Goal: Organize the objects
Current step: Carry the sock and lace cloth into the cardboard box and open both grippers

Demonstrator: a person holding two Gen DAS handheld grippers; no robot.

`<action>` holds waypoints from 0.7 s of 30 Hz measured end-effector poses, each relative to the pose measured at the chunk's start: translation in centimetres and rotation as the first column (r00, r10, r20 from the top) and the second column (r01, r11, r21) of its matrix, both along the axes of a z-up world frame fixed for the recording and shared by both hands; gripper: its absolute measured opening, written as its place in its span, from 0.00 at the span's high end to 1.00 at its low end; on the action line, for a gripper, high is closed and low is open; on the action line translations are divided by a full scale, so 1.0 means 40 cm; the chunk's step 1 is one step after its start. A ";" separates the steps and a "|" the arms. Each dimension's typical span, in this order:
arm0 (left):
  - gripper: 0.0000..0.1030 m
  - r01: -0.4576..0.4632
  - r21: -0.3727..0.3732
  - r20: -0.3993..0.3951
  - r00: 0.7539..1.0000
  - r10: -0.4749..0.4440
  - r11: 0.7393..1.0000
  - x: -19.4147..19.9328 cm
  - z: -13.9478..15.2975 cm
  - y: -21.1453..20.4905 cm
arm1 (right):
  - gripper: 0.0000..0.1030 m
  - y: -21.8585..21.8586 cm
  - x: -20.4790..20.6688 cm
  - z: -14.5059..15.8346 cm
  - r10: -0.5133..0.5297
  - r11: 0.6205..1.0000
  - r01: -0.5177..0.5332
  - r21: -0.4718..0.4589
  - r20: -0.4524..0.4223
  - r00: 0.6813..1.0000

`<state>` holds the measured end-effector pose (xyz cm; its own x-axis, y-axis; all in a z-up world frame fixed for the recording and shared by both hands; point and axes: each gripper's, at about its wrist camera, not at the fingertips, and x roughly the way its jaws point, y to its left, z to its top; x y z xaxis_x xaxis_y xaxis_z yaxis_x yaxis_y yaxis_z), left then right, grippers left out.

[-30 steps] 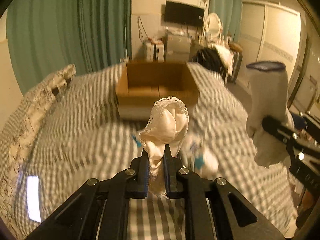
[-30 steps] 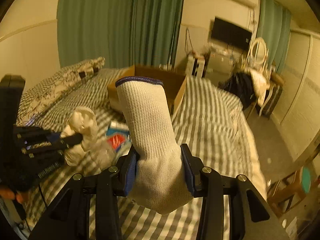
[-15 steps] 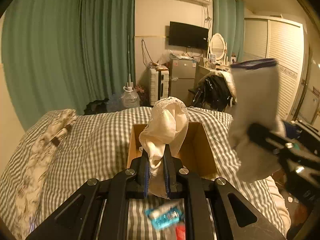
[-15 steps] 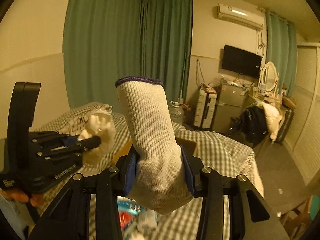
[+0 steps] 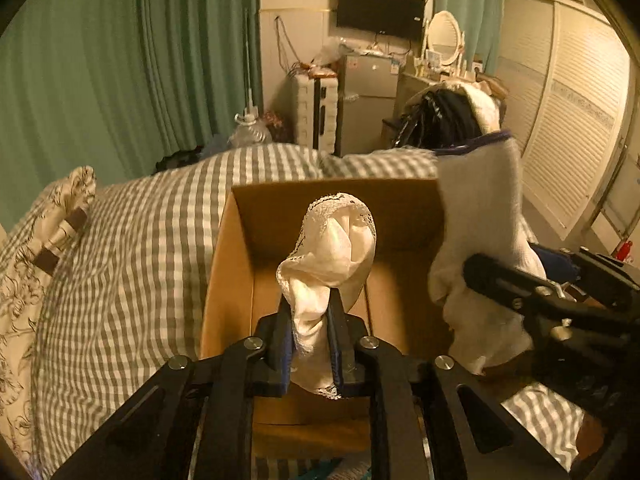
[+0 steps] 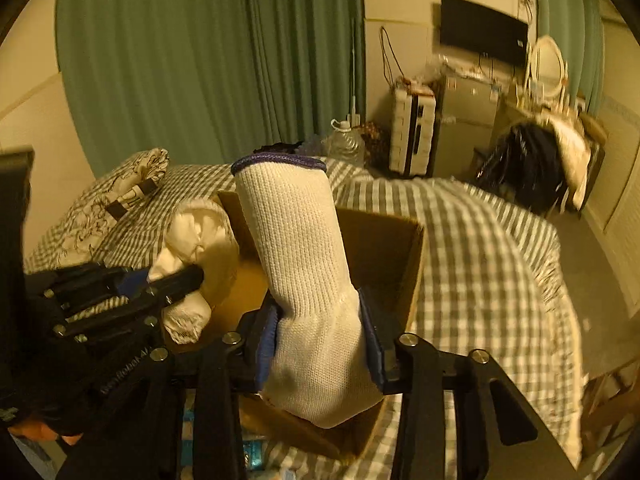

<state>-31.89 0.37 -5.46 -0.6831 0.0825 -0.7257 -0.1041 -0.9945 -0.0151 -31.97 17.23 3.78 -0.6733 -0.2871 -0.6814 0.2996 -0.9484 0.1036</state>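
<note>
My left gripper (image 5: 310,312) is shut on a cream lace-edged cloth (image 5: 332,248) and holds it over the open cardboard box (image 5: 228,264) on the checked bed. My right gripper (image 6: 320,320) is shut on a white knit glove with a purple cuff (image 6: 296,240), also above the box (image 6: 384,248). In the left wrist view the glove (image 5: 480,232) and right gripper (image 5: 532,292) show at the right, over the box's right side. In the right wrist view the left gripper (image 6: 176,280) with the cloth (image 6: 196,232) shows at the left.
The box sits on a grey-checked bedspread (image 5: 132,248) with a patterned pillow (image 5: 36,256) at the left. A blue packet (image 6: 252,452) lies on the bed in front of the box. Green curtains, a small fridge (image 5: 368,100) and a clothes-covered chair (image 5: 448,120) stand behind.
Both grippers have moved forward and tipped down from pointing at the room, so that both now hover over the open box with their loads still held.
</note>
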 end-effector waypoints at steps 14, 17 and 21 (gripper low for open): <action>0.10 -0.058 0.001 -0.095 0.994 0.058 0.998 0.160 0.165 -0.018 | 0.17 0.096 0.158 0.218 -0.058 0.998 0.054 -0.036 -0.138 0.989; 0.04 -0.074 0.012 -0.133 0.988 0.075 0.997 0.239 0.225 -0.027 | 0.09 0.103 0.250 0.290 -0.056 0.998 0.055 -0.011 -0.192 0.980; 0.04 -0.107 0.025 -0.149 0.983 0.110 0.994 0.342 0.280 -0.045 | 0.02 0.115 0.363 0.371 -0.058 0.998 0.065 0.021 -0.251 0.966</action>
